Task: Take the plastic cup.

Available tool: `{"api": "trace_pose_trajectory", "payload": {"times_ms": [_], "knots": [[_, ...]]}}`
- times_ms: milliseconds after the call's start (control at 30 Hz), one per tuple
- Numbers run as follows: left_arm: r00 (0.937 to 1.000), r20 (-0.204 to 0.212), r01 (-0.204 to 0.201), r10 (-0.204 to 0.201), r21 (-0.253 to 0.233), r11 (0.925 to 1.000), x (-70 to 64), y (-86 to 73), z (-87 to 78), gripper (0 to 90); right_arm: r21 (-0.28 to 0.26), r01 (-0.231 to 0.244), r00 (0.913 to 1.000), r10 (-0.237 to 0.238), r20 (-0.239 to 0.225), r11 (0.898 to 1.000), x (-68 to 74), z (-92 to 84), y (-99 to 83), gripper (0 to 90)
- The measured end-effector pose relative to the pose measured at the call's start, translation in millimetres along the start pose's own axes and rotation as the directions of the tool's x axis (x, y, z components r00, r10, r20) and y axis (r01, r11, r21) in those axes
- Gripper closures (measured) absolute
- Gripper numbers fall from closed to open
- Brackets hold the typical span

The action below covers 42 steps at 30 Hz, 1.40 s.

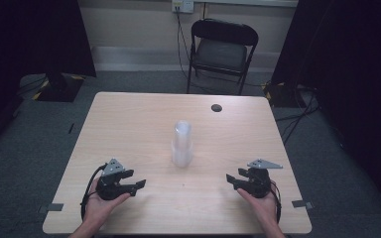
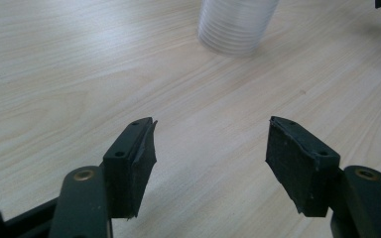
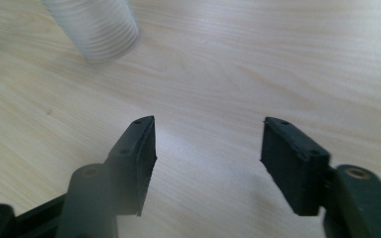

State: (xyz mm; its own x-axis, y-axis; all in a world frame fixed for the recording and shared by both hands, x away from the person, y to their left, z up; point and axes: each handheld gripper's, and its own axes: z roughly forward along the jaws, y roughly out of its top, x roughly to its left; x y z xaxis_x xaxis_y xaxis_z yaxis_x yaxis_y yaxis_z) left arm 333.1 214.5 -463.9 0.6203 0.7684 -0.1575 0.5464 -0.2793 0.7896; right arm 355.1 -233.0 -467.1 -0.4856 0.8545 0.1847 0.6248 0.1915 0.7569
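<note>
The left gripper (image 1: 135, 184) rests in the person's left hand (image 1: 100, 202), low over the near part of the wooden surface (image 1: 139, 124), to the near left of the stack of clear plastic cups (image 1: 182, 144). Its jaws stand wide apart with nothing between them, and in the left gripper view they point toward the ribbed base of the stack (image 2: 235, 25), which lies well ahead and a little to the right of them. The stack stands upright near the middle of the surface, touching neither gripper. Beyond it, near the far edge, sits a small dark round spot (image 1: 217, 107), and past the surface a black folding chair (image 1: 222, 49) stands on the floor. To the near right of the stack, the right gripper (image 1: 233, 179) lies in the right hand (image 1: 263, 206), its jaws likewise spread and empty.
</note>
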Motion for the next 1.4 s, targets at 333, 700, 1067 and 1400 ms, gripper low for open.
{"api": "trace_pose_trajectory", "payload": {"times_ms": [333,700,1067,1400], "knots": [[1.0000,0.007,0.004,-0.004,0.008,1.0000,0.5,0.5,1.8,35.5,-0.023,0.002,1.0000,-0.002,0.004,1.000,2.6,-2.6,2.9,32.6],[1.0000,0.006,0.002,-0.002,0.009,1.0000,1.1,1.0,2.3,36.8,-0.062,0.026,0.9981,-0.030,-0.055,0.998,9.6,-3.8,11.0,32.4],[1.0000,-0.002,-0.009,0.009,0.007,0.9999,-3.8,-0.9,-2.2,29.4,-0.112,0.101,0.9893,-0.112,-0.093,0.988,37.8,-7.1,23.7,28.5],[1.0000,0.001,-0.003,0.003,0.005,1.0000,-2.9,-0.6,-1.0,25.8,-0.136,0.137,0.9748,-0.158,-0.158,0.981,51.2,1.2,51.5,25.3]]}}
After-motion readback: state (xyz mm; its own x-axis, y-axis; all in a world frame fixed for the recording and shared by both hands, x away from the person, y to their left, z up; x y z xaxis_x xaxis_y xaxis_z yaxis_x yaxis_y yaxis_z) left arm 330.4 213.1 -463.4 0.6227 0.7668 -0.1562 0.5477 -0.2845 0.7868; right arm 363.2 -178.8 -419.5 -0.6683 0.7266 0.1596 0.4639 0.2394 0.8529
